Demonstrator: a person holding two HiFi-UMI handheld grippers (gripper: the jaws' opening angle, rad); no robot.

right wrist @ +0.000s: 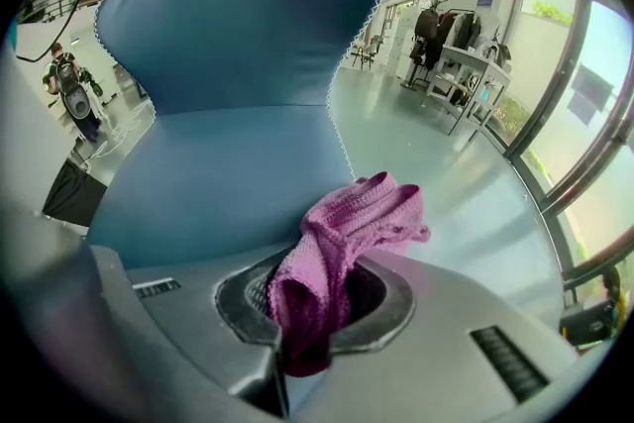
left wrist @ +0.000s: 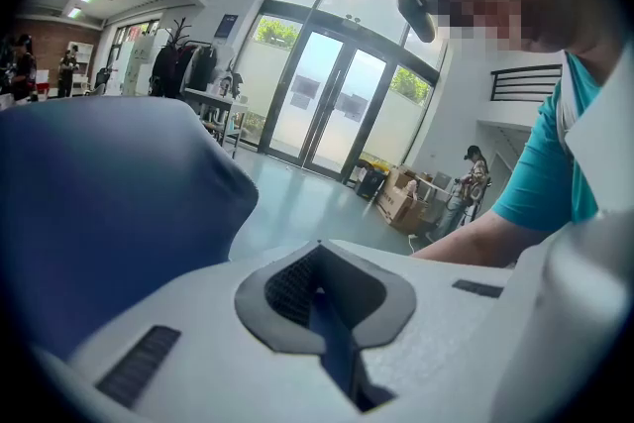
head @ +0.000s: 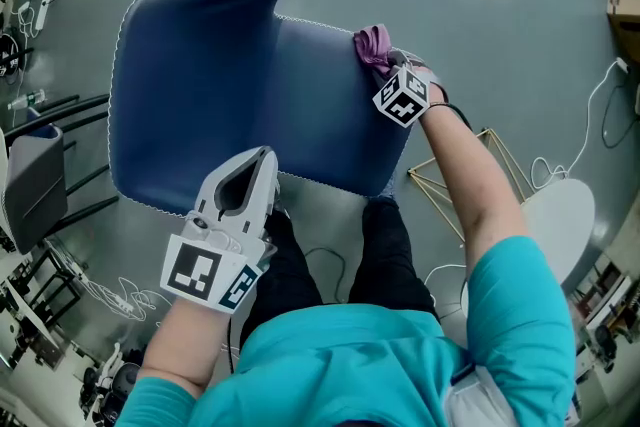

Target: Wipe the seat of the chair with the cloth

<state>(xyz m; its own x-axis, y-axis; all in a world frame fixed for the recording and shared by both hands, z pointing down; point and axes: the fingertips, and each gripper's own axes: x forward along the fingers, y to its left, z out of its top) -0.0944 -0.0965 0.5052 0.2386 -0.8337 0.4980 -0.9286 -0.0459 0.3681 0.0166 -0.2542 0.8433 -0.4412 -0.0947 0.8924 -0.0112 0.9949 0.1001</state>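
The right gripper [head: 388, 63] clamps the cloth [head: 372, 46] at the far right corner of the chair [head: 200, 85] seat. The left gripper [head: 263, 157], jaws together and empty, hovers at the seat's near edge. A wire frame [head: 470, 177] and cables [head: 112, 295] lie on the floor beside the chair.

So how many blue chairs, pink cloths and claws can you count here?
blue chair: 1
pink cloth: 1
claws: 2, the left claw and the right claw, which grips the pink cloth
Total: 4
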